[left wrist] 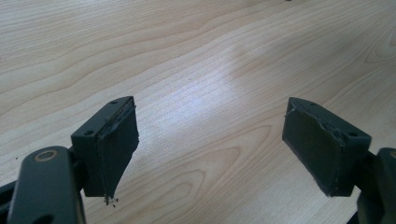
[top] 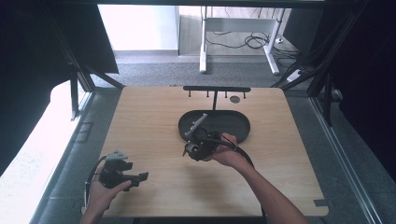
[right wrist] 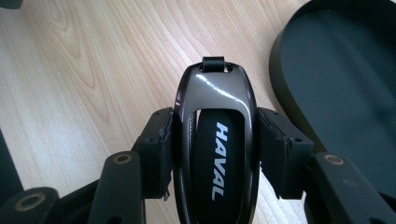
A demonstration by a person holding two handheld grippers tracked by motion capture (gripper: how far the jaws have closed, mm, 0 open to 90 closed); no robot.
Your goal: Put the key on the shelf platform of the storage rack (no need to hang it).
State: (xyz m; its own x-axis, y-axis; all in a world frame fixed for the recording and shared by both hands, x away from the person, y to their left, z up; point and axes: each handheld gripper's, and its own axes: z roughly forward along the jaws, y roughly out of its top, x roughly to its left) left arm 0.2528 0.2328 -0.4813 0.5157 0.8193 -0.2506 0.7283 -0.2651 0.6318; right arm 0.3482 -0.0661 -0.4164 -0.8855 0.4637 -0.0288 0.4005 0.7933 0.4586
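The right gripper [top: 187, 148] was held over the middle of the wooden table [top: 154, 121], just in front of the black oval tray [top: 233, 122]. The right hand [top: 226, 151] was wrapped around its back, and the forearm came in slanted from the bottom right. The left gripper [top: 140, 176] was kept low near the table's front left corner, pointing to the right, with the left hand [top: 105, 191] below it.

In the right gripper view, a shiny dark car key [right wrist: 217, 135] marked HAVAL was seen pinched by its two sides between the jaws, with the tray's rim [right wrist: 280, 84] just beside it. From the high view the key could not be made out at all; only a small dark shape was seen there.

In the left gripper view, the jaws were spread wide apart with only bare table wood [left wrist: 201, 60] between them.

The lower end of the key was cut off by the picture's edge. A black rack [top: 215, 89] at the table's far side was too small for its pegs to be told apart.
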